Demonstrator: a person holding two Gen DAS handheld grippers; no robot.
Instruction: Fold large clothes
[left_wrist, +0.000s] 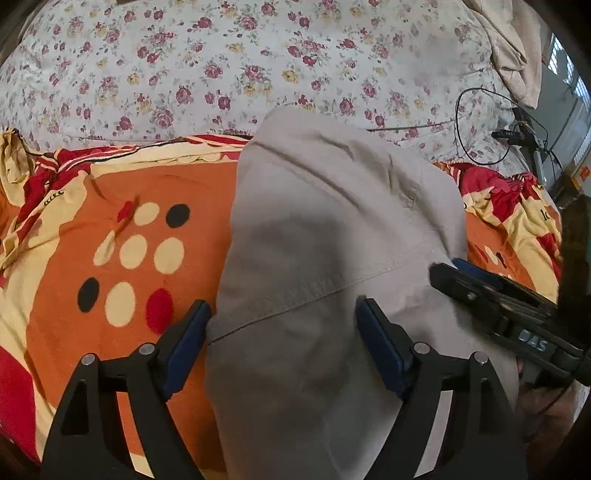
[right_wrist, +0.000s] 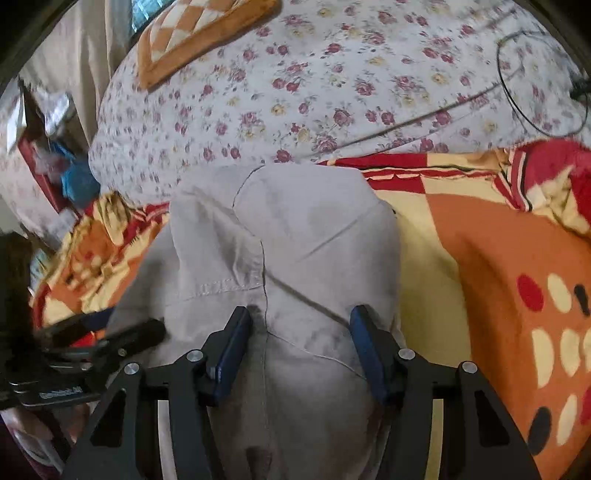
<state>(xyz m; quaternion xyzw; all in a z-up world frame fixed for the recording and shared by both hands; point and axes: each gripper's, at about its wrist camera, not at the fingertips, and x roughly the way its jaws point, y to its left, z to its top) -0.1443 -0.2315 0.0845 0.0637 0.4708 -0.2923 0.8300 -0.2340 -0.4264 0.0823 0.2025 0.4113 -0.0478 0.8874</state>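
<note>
A pale grey cotton garment with stitched seams lies bunched in a long heap on an orange, red and cream dotted blanket, its far end reaching the white sheet printed with small red roses. The left gripper points down at the near part of the heap with its blue-padded fingers spread wide: one pad sits just off the cloth's edge over the blanket, the other on top of the fabric, neither pinching it. In the right wrist view the right gripper straddles a raised fold of the same garment, jaws parted on either side of a seam; whether the pads press the cloth is hard to tell. Each gripper shows at the edge of the other's view, blurred. The near end of the garment is cut off by the frame, so its type is unclear. A thin black cable loops on the sheet
</note>
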